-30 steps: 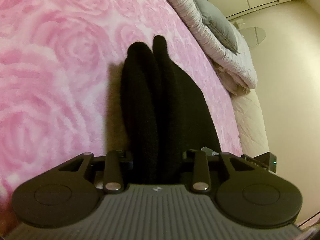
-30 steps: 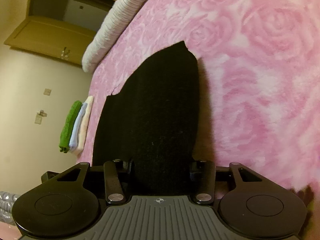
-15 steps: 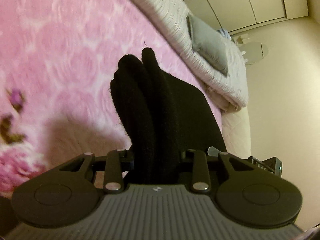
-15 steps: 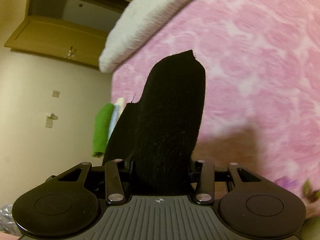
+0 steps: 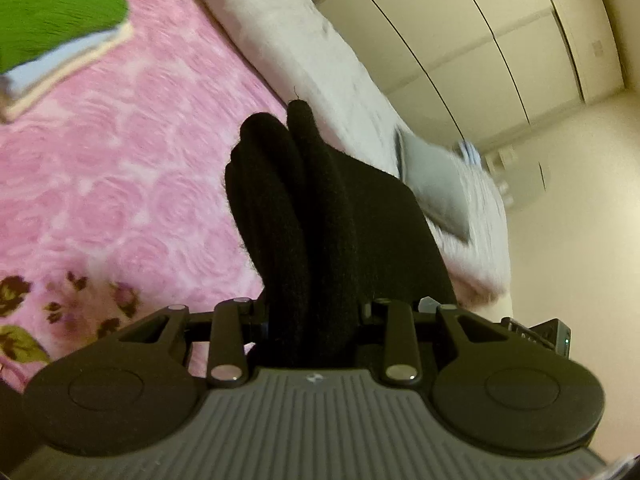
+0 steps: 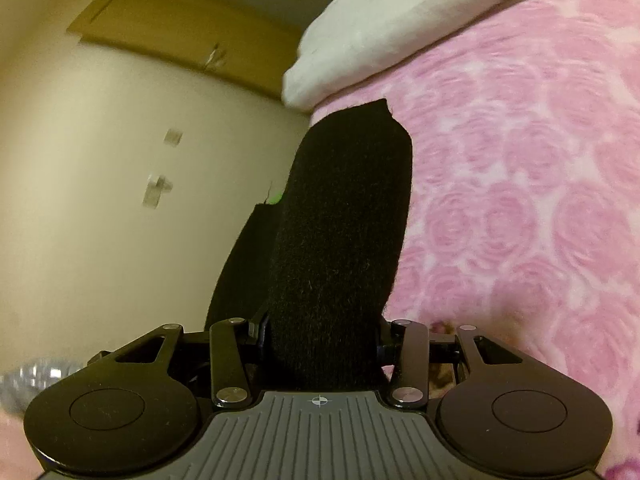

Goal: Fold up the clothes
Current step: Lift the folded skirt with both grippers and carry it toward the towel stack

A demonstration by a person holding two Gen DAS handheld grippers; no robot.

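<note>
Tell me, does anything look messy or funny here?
Not much. A loose thread sticks up from the tip of the black garment clamped in the left tool. The green, blue and cream stack on the pink blanket looks neat.

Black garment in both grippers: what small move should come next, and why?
Probably carry the black garment toward the folded stack and lower it. Left gripper and right gripper both clamp it, lifted above the pink blanket.
</note>
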